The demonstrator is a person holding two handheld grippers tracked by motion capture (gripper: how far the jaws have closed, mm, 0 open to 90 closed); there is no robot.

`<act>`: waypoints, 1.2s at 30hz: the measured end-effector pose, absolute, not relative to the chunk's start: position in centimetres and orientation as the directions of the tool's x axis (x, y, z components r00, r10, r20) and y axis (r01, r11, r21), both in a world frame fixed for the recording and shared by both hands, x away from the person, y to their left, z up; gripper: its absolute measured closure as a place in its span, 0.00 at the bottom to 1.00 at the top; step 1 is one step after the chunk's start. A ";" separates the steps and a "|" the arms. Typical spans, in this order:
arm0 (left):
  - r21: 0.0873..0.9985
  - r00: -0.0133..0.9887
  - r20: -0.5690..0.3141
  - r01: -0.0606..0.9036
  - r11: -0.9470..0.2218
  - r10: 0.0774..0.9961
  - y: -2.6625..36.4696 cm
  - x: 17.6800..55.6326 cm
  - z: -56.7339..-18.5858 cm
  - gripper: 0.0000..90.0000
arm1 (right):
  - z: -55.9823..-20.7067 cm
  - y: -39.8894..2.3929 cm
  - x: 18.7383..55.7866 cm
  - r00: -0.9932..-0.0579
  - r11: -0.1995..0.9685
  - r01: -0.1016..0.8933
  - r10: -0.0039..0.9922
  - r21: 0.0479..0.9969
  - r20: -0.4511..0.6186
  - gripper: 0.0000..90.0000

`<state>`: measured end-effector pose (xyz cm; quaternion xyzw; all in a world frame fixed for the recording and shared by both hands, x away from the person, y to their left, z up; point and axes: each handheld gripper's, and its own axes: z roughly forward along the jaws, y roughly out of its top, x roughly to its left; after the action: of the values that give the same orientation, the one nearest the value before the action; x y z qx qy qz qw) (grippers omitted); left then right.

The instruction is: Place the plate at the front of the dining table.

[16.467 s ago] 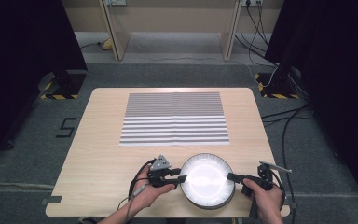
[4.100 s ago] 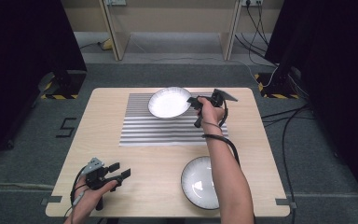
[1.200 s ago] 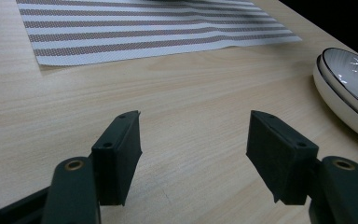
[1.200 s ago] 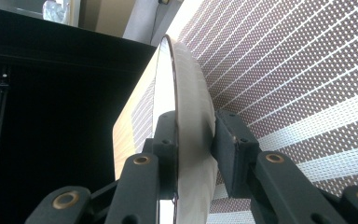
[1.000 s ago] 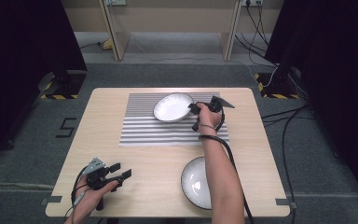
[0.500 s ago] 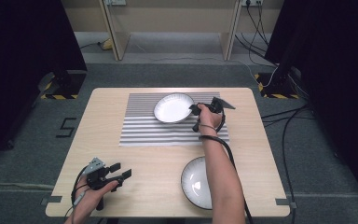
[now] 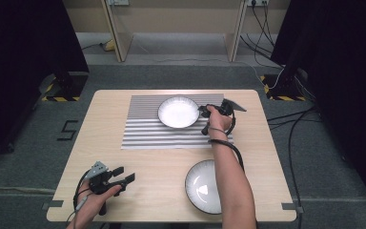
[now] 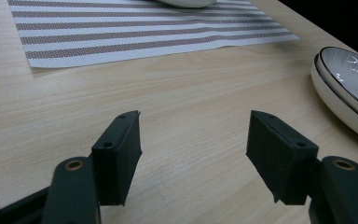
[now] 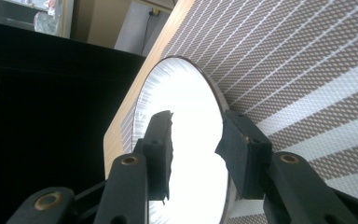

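A white plate [image 7: 177,112] with a dark rim lies on the striped placemat [image 7: 143,131] at the far middle of the table. My right gripper [image 7: 203,112] is at the plate's right edge. In the right gripper view the plate [image 9: 182,93] has its rim between my right gripper's [image 9: 196,126] jaws, which have just been opening and stand apart from it, one over the inside and one outside. My left gripper [image 7: 126,174] rests open near the front left with nothing in it, and the left gripper view shows only bare wood between my left gripper's [image 8: 193,140] jaws.
More white dishes [image 7: 198,183], seemingly two stacked, sit at the front right, partly under the right forearm; they appear as stacked dishes [image 8: 349,88] at the right edge of the left gripper view. The wooden table [image 7: 162,191] is bare between the mat and the front edge.
The right gripper's jaws have spread wider around the plate's rim. The plate has stayed on the mat and the left hand has kept still.
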<state>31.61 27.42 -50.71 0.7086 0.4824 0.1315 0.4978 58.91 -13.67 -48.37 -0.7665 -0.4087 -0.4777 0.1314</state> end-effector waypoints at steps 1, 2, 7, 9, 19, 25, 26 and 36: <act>0.833 0.499 -0.294 0.552 -0.037 0.815 27.5 31.6 -50.7 0.39 | -48.4 -13.8 58.8 0.210 -0.632 0.752 0.500 0.188 0.840 0.68; 0.833 0.498 -0.293 0.551 -0.037 0.816 27.5 31.6 -50.7 0.39 | -48.5 -13.9 58.7 0.213 -0.637 0.748 0.494 0.184 0.843 0.67; 0.833 0.499 -0.294 0.552 -0.037 0.816 27.5 31.6 -50.7 0.39 | -48.3 -14.5 58.1 0.210 -0.636 0.746 0.507 0.198 0.836 0.67; 0.834 0.500 -0.292 0.551 -0.039 0.815 27.5 31.6 -50.7 0.39 | -48.2 -14.7 57.8 0.203 -0.633 0.747 0.509 0.204 0.836 0.66; 0.834 0.506 -0.291 0.550 -0.045 0.812 27.2 31.5 -50.7 0.39 | -47.9 -16.1 56.3 0.205 -0.635 0.744 0.514 0.209 0.833 0.65; 0.835 0.506 -0.288 0.549 -0.046 0.813 27.2 31.4 -50.6 0.39 | -47.6 -16.8 55.5 0.197 -0.630 0.745 0.522 0.220 0.830 0.65; 0.834 0.507 -0.289 0.549 -0.046 0.812 27.2 31.4 -50.6 0.38 | -47.6 -16.8 55.4 0.194 -0.629 0.745 0.524 0.223 0.829 0.65; 0.835 0.509 -0.284 0.548 -0.051 0.812 27.0 31.4 -50.6 0.38 | -47.9 -17.1 54.2 0.193 -0.620 0.753 0.528 0.220 0.827 0.65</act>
<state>31.38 27.04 -50.64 0.7128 0.4771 0.1330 0.4966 54.24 -17.13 -47.85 -0.7635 -0.4195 -0.4767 0.1177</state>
